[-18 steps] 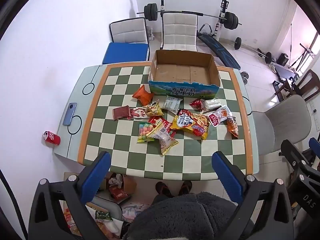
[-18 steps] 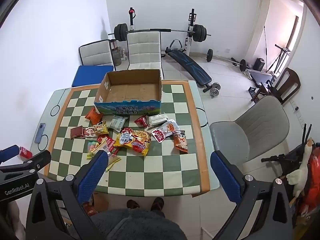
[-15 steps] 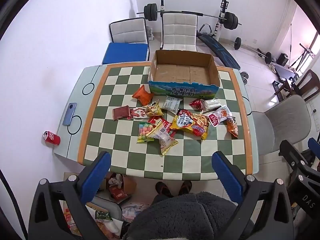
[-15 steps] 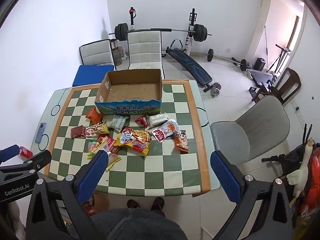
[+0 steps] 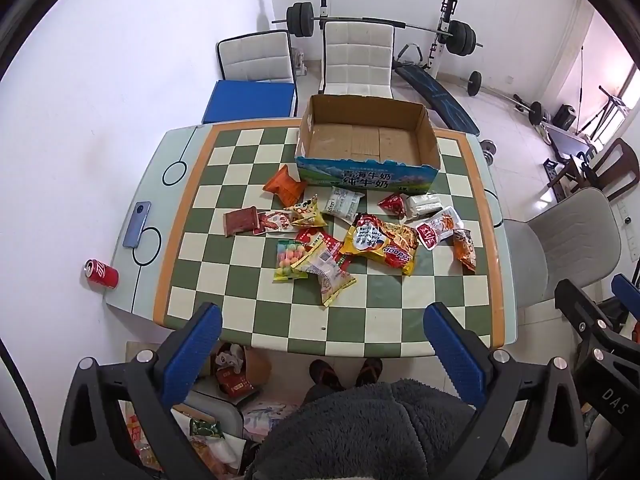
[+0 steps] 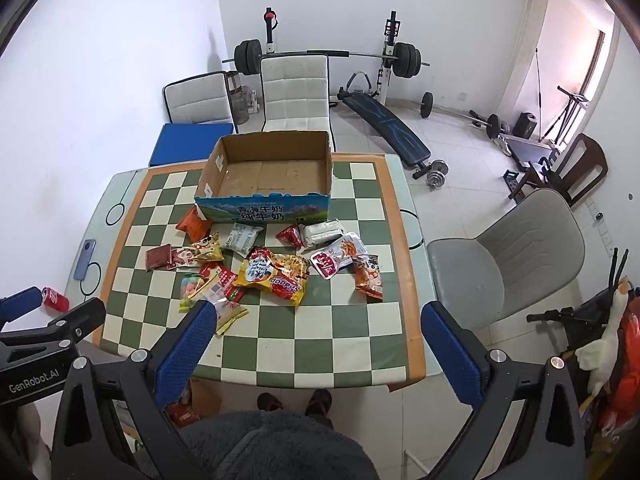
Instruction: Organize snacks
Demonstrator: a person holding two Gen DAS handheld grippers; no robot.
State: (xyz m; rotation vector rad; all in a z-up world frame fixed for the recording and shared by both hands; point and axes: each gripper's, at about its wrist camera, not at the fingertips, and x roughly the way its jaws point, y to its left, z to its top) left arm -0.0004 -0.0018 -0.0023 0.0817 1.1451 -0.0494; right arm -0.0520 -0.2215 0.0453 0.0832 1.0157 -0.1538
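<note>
Several snack packets lie scattered on a green-and-white checkered table [image 5: 256,316], among them a big yellow noodle bag [image 5: 380,246] [image 6: 276,274], an orange packet [image 5: 285,185], a brown packet [image 5: 240,221] and a pastel candy bag [image 5: 289,260]. An empty open cardboard box [image 5: 366,140] [image 6: 268,170] stands at the table's far side. My left gripper [image 5: 322,324] is open and empty, high above the near table edge. My right gripper [image 6: 318,320] is open and empty, also held high over the near edge.
A phone [image 5: 137,224] and a red cola can [image 5: 101,274] are at the table's left. White chairs [image 5: 356,60] stand behind the table, a grey chair [image 6: 516,256] to its right. Gym gear lines the back wall. Boxes of clutter [image 5: 236,372] sit under the near edge.
Both views have barely shifted. Nothing on the table has moved and both grippers stay open.
</note>
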